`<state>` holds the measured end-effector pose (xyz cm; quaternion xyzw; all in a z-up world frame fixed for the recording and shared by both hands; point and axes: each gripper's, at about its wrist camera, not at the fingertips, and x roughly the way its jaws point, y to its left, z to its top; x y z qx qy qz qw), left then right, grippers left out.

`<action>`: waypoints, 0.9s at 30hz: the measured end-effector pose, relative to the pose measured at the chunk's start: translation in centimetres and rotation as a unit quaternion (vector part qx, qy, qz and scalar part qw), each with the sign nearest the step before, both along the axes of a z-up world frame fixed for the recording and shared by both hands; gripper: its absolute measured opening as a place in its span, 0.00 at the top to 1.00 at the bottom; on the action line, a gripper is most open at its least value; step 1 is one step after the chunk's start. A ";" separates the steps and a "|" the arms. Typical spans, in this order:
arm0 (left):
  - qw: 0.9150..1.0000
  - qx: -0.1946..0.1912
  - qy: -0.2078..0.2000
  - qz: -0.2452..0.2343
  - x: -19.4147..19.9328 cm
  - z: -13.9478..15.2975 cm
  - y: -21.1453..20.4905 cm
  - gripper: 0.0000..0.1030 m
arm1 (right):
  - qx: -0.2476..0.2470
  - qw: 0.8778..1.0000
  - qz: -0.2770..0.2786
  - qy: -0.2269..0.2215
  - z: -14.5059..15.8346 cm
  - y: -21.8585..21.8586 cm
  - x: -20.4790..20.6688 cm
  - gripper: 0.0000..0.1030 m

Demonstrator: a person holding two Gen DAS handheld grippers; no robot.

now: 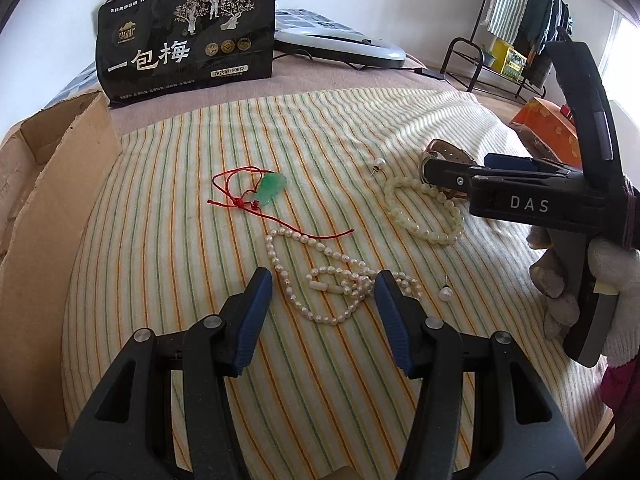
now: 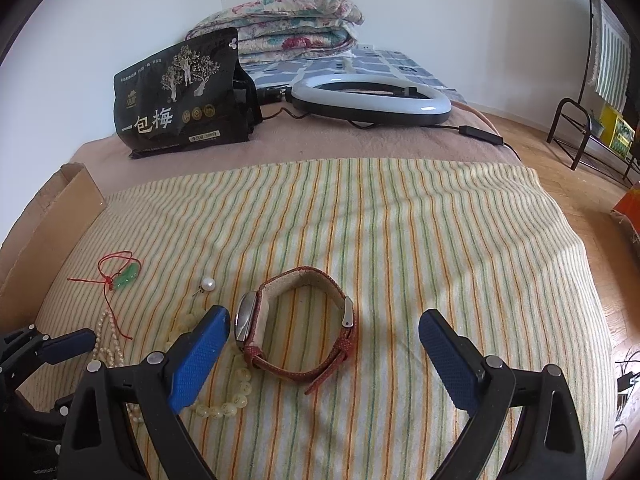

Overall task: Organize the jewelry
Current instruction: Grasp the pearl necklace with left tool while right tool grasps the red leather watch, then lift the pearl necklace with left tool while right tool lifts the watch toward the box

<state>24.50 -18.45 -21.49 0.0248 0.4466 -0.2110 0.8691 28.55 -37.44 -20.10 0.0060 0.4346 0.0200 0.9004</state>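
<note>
the left gripper (image 1: 323, 286) hangs over the pearl necklace (image 1: 320, 280), and its blue pads (image 1: 256, 312) are spread wide with nothing between them. the necklace lies in loops on the striped towel (image 1: 320, 140). the green pendant (image 1: 272, 190) on its red string sits at 11 o'clock from the necklace. the bead bracelet (image 1: 424, 216) lies at 2 o'clock from it. one pearl earring (image 1: 378, 164) is at 1 o'clock and another (image 1: 445, 294) at 3 o'clock. the right gripper (image 2: 324, 330) is spread wide too, with the watch (image 2: 296, 328) lying between its pads, not squeezed. a black snack bag (image 2: 180, 100) stands at 12 o'clock, and a cardboard box (image 1: 48, 200) is at 9 o'clock
</note>
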 end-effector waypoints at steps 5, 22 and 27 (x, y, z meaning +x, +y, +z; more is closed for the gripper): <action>1.000 0.010 -0.009 -0.010 -0.2 -0.2 -0.5 0.59 | 0.009 1.000 -0.011 0.000 -0.3 -0.5 0.1 0.07; 1.000 -0.026 0.008 -0.015 -0.1 -0.1 0.2 0.93 | 0.018 1.000 0.009 0.005 -0.5 0.1 -0.2 0.42; 0.999 -0.033 0.006 -0.008 -0.2 0.2 0.6 0.93 | 0.026 1.000 0.006 0.005 -0.4 0.0 -0.3 0.42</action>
